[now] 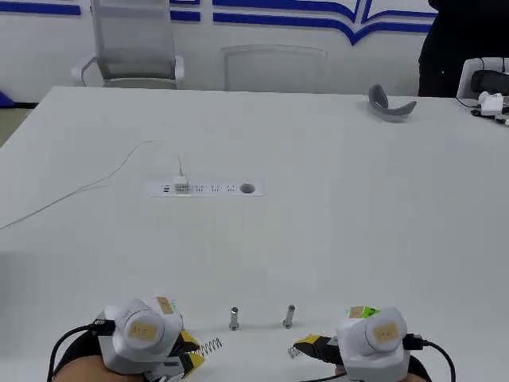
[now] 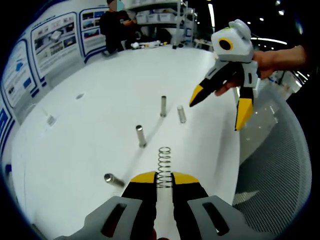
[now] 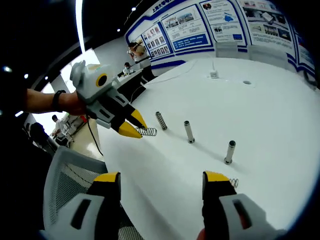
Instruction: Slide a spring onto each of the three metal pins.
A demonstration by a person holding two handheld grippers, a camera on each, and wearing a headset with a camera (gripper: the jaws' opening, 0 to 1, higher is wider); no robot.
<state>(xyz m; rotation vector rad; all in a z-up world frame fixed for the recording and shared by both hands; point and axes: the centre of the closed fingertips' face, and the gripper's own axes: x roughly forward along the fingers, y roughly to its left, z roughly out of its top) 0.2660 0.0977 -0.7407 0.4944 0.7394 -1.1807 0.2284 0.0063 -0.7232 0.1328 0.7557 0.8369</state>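
My left gripper (image 2: 163,176) is shut on the end of a small spring (image 2: 163,159), which sticks out forward over the white table. In the head view this gripper (image 1: 193,352) is at the bottom left with the spring (image 1: 210,346) pointing right. Two bare metal pins (image 1: 234,318) (image 1: 289,316) stand upright between the grippers. A third pin (image 3: 160,120), nearest the left gripper, looks ribbed, as if a spring sits on it. My right gripper (image 3: 160,180) is open and holds nothing. A loose spring (image 3: 234,182) lies by its right jaw.
A white power strip (image 1: 205,189) with a plugged cable lies mid-table. At the far right edge lies a grey curved object (image 1: 390,104). Chairs (image 1: 131,40) stand behind the table, and a mesh chair (image 2: 280,165) is close to the near edge.
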